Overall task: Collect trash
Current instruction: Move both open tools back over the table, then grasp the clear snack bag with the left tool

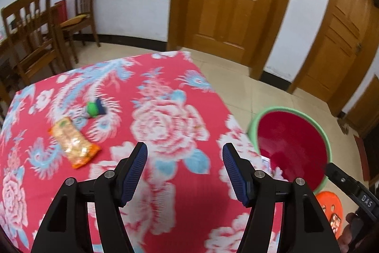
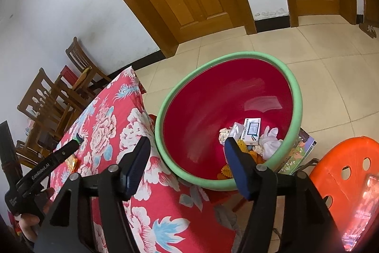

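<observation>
Here we hold the left tongs (image 1: 184, 153) released over the table (image 1: 165, 77) with its red flowered cloth, nothing between their blue pads. At about ten o'clock from them an orange snack wrapper (image 1: 73, 142) lies flat on the cloth, and just beyond it, toward eleven o'clock, sits a small green and dark blue object (image 1: 96, 108), too blurred for us to identify. Our right tongs (image 2: 187, 146) hang spread apart and empty over the near rim of the red tub with the green rim (image 2: 297, 96), which stands on the floor just beside the table. Inside the tub lie a small white box (image 2: 251, 132), crumpled white tissue (image 2: 270, 141) and orange scraps (image 2: 225, 172). An orange stool (image 2: 343, 165) stands at four o'clock from the tub.
</observation>
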### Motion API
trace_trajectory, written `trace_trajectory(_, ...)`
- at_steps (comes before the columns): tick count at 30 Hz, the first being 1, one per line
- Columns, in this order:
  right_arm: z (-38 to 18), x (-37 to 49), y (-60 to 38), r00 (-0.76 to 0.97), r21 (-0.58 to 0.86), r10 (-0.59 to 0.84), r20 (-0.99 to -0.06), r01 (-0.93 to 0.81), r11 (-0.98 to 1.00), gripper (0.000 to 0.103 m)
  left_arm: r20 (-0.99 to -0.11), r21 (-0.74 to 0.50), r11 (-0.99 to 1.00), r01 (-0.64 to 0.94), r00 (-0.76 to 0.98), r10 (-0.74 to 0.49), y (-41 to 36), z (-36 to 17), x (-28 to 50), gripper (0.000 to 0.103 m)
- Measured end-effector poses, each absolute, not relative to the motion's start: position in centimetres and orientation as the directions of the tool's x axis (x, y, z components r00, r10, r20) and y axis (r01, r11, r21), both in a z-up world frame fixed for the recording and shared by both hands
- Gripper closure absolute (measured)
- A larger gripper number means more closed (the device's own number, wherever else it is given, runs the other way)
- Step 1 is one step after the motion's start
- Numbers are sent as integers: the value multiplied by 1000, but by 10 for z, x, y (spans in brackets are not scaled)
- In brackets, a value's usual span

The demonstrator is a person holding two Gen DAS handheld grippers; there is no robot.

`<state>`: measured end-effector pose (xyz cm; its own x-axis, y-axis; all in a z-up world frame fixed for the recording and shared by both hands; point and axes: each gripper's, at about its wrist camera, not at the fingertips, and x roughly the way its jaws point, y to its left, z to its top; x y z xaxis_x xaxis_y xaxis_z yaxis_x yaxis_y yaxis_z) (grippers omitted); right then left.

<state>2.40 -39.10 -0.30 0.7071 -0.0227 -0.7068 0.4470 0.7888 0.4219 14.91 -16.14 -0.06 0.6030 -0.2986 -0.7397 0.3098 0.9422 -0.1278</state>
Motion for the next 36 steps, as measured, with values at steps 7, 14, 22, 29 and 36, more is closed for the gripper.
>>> trace_trajectory(7,-2,30,-384,702,416,-20,-712,443,794,34,-739,-112,976,185,641,-206,-121,-4,165,36)
trace_trajectory(14,-4,36,-378,696,411,-14,-718,439,799,34,-756,-86,994,66,646,-108,-86,-15,186,36)
trace_trajectory(22,-3,42,-374,690,399,-18,-724,439,805,34,-778,-55,997,-48,629,-12,-61,-38,213,36)
trace_trajectory(29,-5,48,-371,682,390,-16,-731,437,811,34,-803,-52,995,-90,596,12,-53,-55,228,36)
trace_trajectory(36,-6,52,-369,676,386,-10,-737,433,815,34,-817,-73,993,-90,576,-8,-51,-66,234,36)
